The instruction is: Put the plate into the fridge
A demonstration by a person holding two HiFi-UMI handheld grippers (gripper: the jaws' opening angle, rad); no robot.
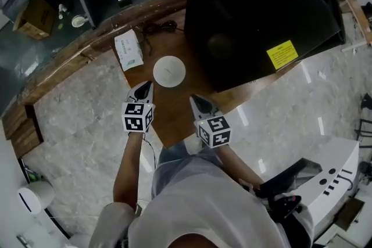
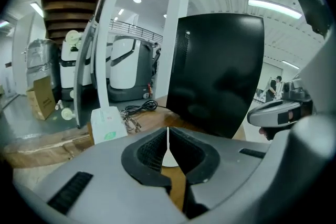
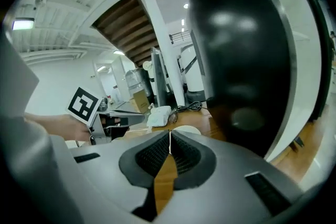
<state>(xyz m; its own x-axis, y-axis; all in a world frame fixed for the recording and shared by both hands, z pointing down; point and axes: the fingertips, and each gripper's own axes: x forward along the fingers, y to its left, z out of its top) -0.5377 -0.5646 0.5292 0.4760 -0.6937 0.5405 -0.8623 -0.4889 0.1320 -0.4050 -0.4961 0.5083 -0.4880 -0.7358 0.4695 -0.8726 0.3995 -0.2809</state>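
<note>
A small round white plate [image 1: 169,71] lies on the wooden table [image 1: 174,116], just left of the black fridge [image 1: 258,9], whose door is closed. My left gripper [image 1: 145,89] hovers just below the plate, jaws shut and empty. My right gripper [image 1: 196,101] hangs to the plate's lower right, near the fridge's front, also shut with nothing in it. In the left gripper view the plate [image 2: 169,166] peeks out behind the closed left gripper [image 2: 168,136], with the fridge [image 2: 220,71] to the right. The right gripper view has the plate [image 3: 185,129] just past the closed right gripper [image 3: 170,140] and the fridge [image 3: 247,55] close on the right.
A white packet [image 1: 128,49] and a coiled black cable [image 1: 158,28] lie on the table behind the plate. A yellow label [image 1: 282,54] sits on the fridge top. A cardboard box [image 1: 35,17] and white machines stand beyond the table; marble floor surrounds it.
</note>
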